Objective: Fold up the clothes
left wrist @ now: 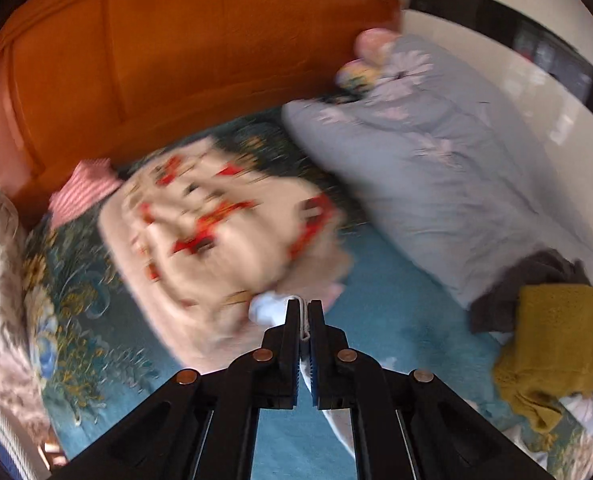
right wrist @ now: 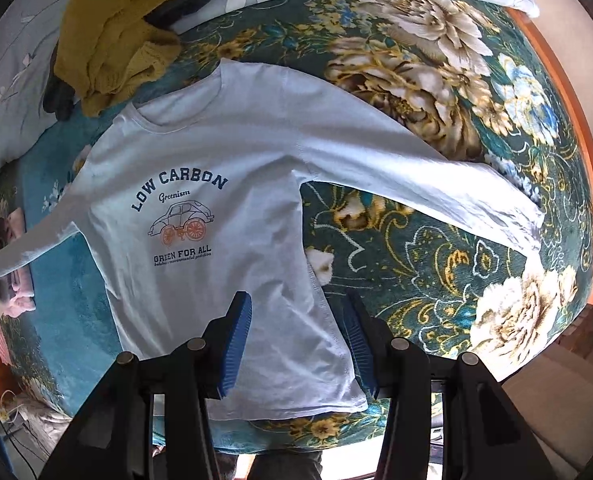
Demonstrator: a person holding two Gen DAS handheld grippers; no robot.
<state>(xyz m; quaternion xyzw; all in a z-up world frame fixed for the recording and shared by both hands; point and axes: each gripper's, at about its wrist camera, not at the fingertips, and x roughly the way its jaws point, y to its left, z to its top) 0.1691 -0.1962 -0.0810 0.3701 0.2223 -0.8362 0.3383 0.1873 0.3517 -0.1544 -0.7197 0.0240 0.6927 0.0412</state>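
A light blue long-sleeved shirt point(right wrist: 216, 140) printed "LOW CARBON" lies face up on the teal floral bedspread point(right wrist: 436, 240). Its right sleeve point(right wrist: 436, 176) stretches out flat to the right. Its left sleeve point(right wrist: 20, 252) rises off the bed toward the left edge of the right wrist view. My left gripper point(left wrist: 304, 316) is shut on a thin edge of that pale sleeve point(left wrist: 264, 310), held above the bed in a blurred left wrist view. Pointing down over the shirt's lower right side, my right gripper point(right wrist: 296, 332) stands open, with one blue pad point(right wrist: 236, 340) over the cloth.
A mustard knit point(right wrist: 112, 40) point(left wrist: 556, 340) on dark clothes lies by a grey flowered duvet point(left wrist: 416, 160) point(right wrist: 12, 92). A cream garment with red print point(left wrist: 216, 220) and a pink striped piece point(left wrist: 80, 192) lie near the orange headboard point(left wrist: 156, 60). The bed's orange edge point(right wrist: 568, 120) runs at the right.
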